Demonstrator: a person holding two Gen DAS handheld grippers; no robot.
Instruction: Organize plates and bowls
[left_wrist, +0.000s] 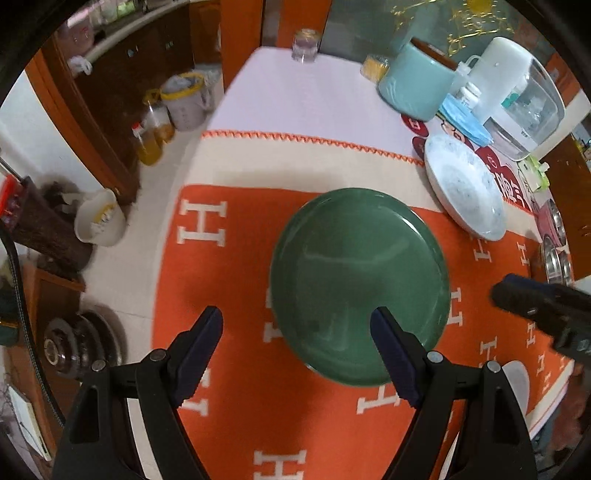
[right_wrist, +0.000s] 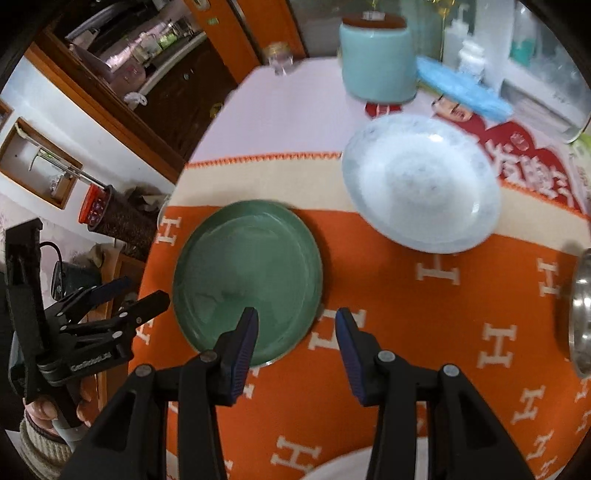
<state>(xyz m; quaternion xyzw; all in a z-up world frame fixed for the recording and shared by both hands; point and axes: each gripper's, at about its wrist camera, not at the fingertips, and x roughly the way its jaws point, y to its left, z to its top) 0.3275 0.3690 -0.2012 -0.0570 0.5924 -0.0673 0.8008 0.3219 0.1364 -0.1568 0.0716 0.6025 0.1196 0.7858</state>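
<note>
The green plate (left_wrist: 360, 284) lies flat on the orange cloth (left_wrist: 229, 280) of the tabletop. The left gripper (left_wrist: 300, 356) and the right gripper (right_wrist: 295, 349) hover above its near edge, both with fingers apart and empty. The white plate (right_wrist: 421, 181) lies behind it.

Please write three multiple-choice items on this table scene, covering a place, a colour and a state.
1. Where does the white plate lie relative to the green plate?
A. stacked on it
B. apart, toward the teal jar
C. under it

2. What colour is the cloth beneath the green plate?
A. orange
B. blue
C. black

3. How stands the right gripper?
A. shut on the green plate
B. holding a bowl
C. open, empty

Answers: 1 B, cloth shows between them; 2 A, orange with white letters; 3 C, nothing sits between its fingers.
</note>
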